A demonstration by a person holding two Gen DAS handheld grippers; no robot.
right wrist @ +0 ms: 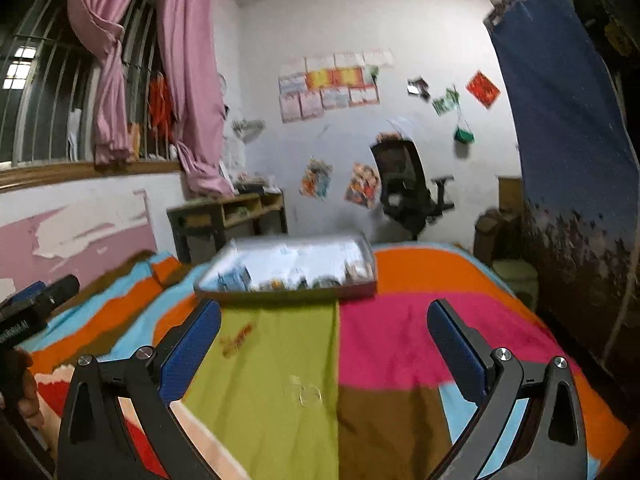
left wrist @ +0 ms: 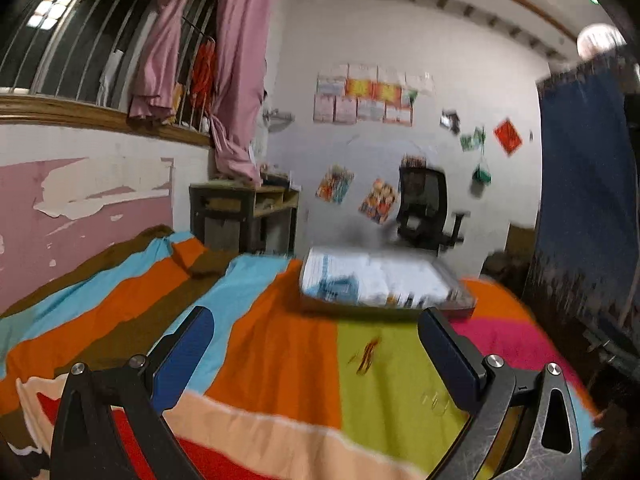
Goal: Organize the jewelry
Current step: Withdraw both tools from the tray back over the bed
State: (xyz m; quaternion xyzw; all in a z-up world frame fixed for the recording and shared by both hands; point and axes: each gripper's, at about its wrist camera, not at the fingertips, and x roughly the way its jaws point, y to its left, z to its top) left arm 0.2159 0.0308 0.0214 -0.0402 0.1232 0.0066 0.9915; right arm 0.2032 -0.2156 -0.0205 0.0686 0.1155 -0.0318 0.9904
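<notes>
I have both tools hovering low over the bed (left wrist: 280,344), empty: the left hand-held gripper (left wrist: 316,344) has its fingers spread wide, and the right hand-held gripper (right wrist: 324,336) is spread just as wide.

The jewelry tray (right wrist: 288,268) sits toward the bed's far edge, its long axis running across the bed, roughly parallel to that edge. A small red-gold piece (left wrist: 366,354) lies on the green patch nearer me, its length angled toward the tray. A pale, thin piece (right wrist: 302,394) lies nearer still; its shape is too faint to tell.

My worry is the soft, wrinkled cover: fingers could snag cloth instead of a thin piece, and motion blur makes aiming unreliable.
</notes>
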